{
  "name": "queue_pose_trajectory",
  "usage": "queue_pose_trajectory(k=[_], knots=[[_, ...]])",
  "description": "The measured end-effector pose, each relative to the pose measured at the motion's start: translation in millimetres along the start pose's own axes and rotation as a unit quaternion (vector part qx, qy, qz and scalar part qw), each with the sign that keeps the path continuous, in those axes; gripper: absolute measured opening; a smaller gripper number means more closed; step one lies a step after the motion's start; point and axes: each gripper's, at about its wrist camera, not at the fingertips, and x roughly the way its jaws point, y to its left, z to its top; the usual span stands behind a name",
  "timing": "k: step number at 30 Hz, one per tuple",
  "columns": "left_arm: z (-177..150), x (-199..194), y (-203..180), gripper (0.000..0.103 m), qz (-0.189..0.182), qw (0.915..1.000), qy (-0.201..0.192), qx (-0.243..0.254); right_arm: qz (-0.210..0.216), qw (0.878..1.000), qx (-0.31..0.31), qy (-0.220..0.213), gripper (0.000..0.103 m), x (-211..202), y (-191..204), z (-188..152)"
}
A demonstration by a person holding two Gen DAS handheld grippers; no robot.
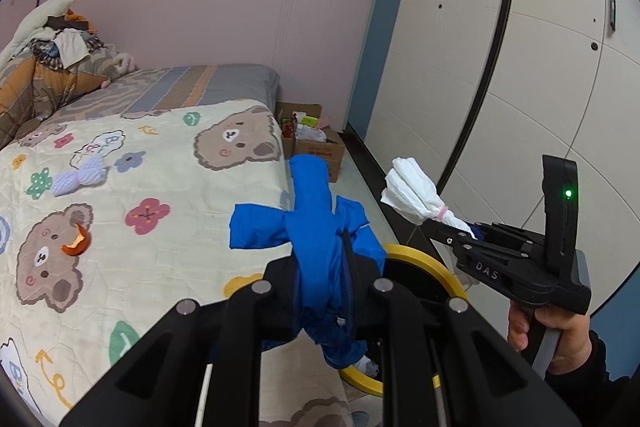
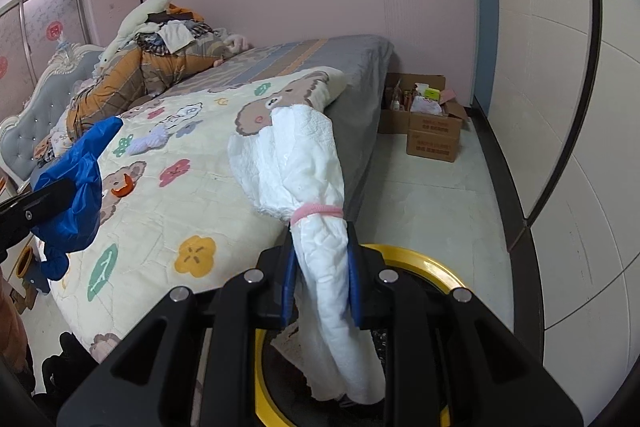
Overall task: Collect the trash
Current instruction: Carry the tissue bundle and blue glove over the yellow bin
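A bedroom, seen from two handheld grippers held over the near edge of a bed (image 1: 168,131) spread with a cream quilt (image 1: 140,187) printed with bears and flowers. The left gripper (image 1: 344,259) has its fingers clamped on a crumpled blue plastic bag (image 1: 316,211), whose loose ends stick up and out past the fingertips above the quilt's near edge. The right gripper (image 2: 322,267) has its blue-padded fingers closed on a roll of white tissue paper (image 2: 304,163) bound with a pink elastic band (image 2: 316,213); the roll flares out above the band and hangs down below the fingers. Directly under both grippers, on the floor beside the bed, stands a round bin with a yellow rim (image 2: 424,261) and a dark inside; both the bag and the tissue roll are held above its opening. In the left view, the right gripper (image 1: 432,223) appears at the right side with a green light lit on its body and a hand around its handle. On the quilt, toward its middle, lies a curled orange peel (image 1: 76,243), and farther in, a pale lilac bow (image 1: 80,179). Folded bedding and clothes are heaped at the head of the bed against the pink wall. Open cardboard boxes (image 2: 432,131) sit on the floor at the bed's far corner.
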Motion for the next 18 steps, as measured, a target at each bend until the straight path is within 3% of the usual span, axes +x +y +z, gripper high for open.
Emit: queue_pose_trajectory(k=[18], knots=[[-28.0,76.7,-46.6,0.017,-0.055,0.9940,0.087,0.035,-0.027,0.999,0.042,0.022,0.022,9.9,-57.4,-22.5]])
